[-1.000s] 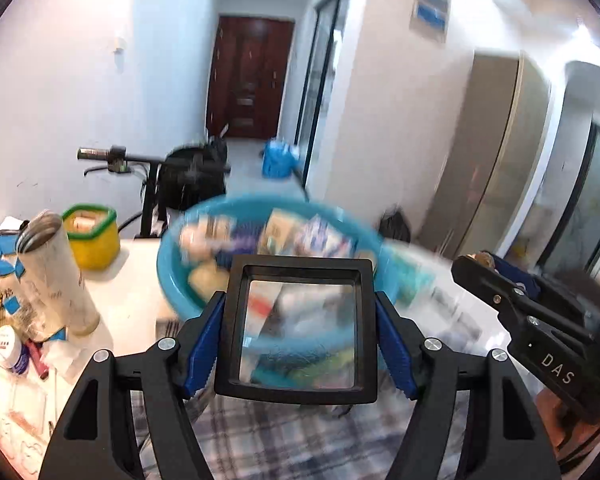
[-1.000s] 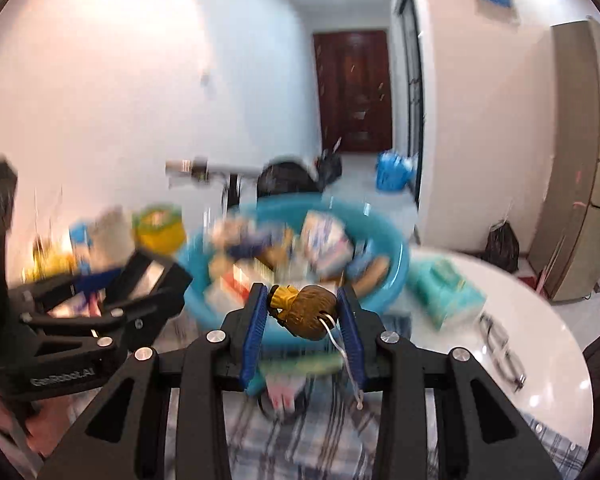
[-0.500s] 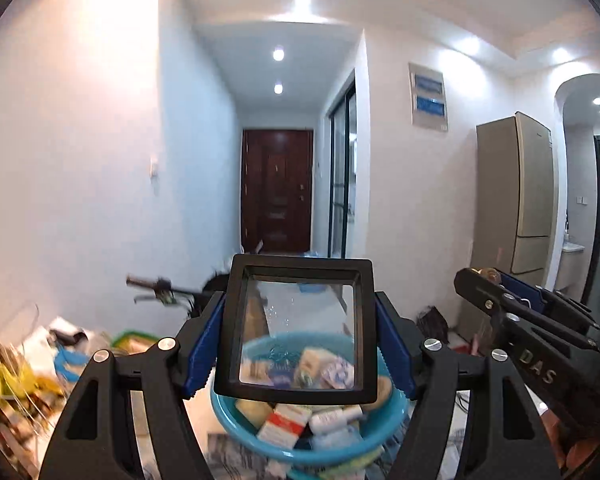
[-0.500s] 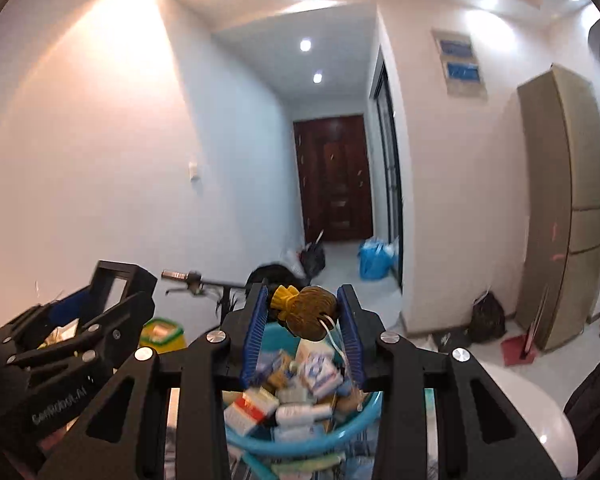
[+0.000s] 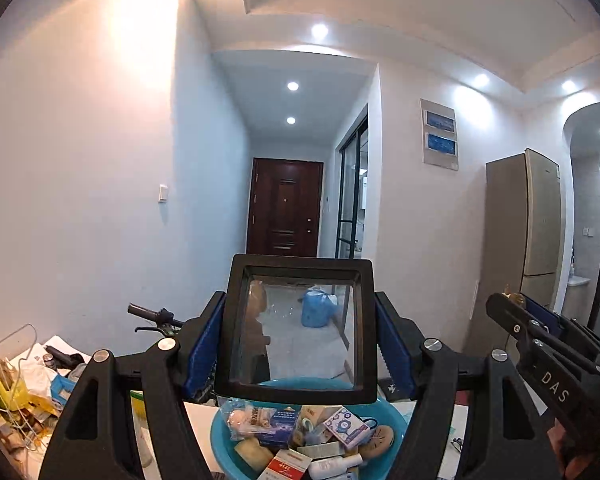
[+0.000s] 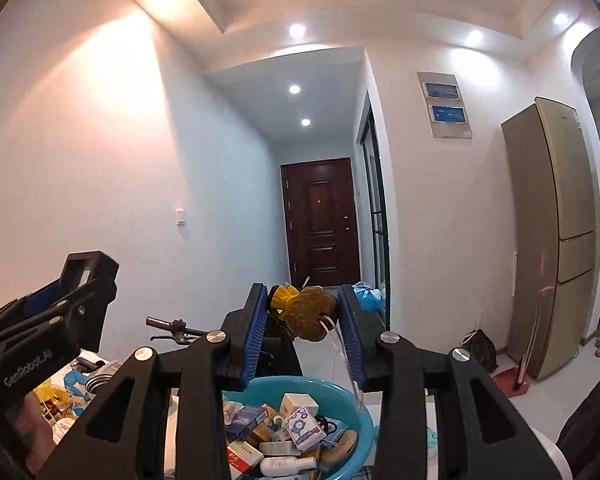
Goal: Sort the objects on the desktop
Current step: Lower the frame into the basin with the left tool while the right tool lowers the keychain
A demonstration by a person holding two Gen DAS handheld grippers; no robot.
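Note:
My left gripper (image 5: 298, 332) is shut on a square black-framed magnifier (image 5: 298, 326), held upright between the blue pads. My right gripper (image 6: 306, 312) is shut on a small brown and yellow plush toy (image 6: 306, 312) with a thin white cord hanging from it. Both are raised and point level over a blue basin (image 5: 220, 436) full of small boxes, bottles and packets; the same basin (image 6: 362, 416) shows under the right fingers. The right gripper (image 5: 512, 312) also appears at the right of the left wrist view, and the left gripper (image 6: 80, 280) at the left of the right wrist view.
The basin stands on a white table (image 6: 552, 456). A clutter of bags, wrappers and a wire rack (image 5: 12, 392) fills the table's left side. A bicycle handlebar (image 5: 148, 314) stands behind it. Beyond lie a hallway, a dark red door (image 6: 320, 224) and a beige fridge (image 6: 556, 232).
Both grippers have risen and tilted up to level, still holding their objects. The basin and table have dropped to the bottom of both views, and the hallway and ceiling now fill them.

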